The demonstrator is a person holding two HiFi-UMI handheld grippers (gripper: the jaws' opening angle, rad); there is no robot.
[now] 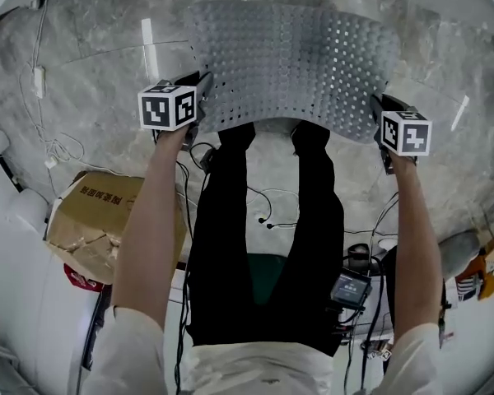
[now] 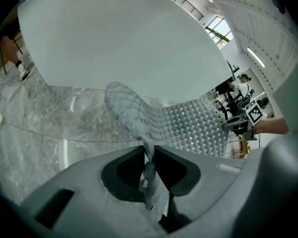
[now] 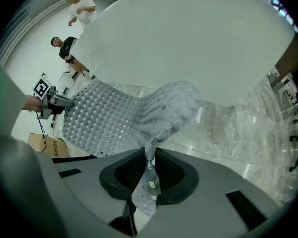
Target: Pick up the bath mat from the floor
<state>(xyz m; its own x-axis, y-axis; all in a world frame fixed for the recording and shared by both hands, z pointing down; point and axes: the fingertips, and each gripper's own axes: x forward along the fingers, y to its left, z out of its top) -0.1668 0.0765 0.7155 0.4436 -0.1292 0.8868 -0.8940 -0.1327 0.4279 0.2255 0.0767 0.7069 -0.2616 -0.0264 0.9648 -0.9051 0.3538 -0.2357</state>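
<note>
A grey bath mat (image 1: pixel 292 64) with rows of bumps and small holes hangs stretched between my two grippers, clear of the marble floor (image 1: pixel 99 64). My left gripper (image 1: pixel 199 97) is shut on the mat's near left corner; in the left gripper view the mat (image 2: pixel 169 120) runs out from the pinched jaws (image 2: pixel 148 155). My right gripper (image 1: pixel 380 113) is shut on the near right corner, and in the right gripper view the mat (image 3: pixel 124 115) spreads left from the jaws (image 3: pixel 150 157). The mat sags a little in the middle.
A cardboard box (image 1: pixel 99 216) lies on the floor by my left arm. Cables (image 1: pixel 272 204) and small devices (image 1: pixel 350 289) lie around my legs. A white wall panel (image 2: pixel 119 38) stands ahead. Other people (image 3: pixel 79 9) stand far off in the room.
</note>
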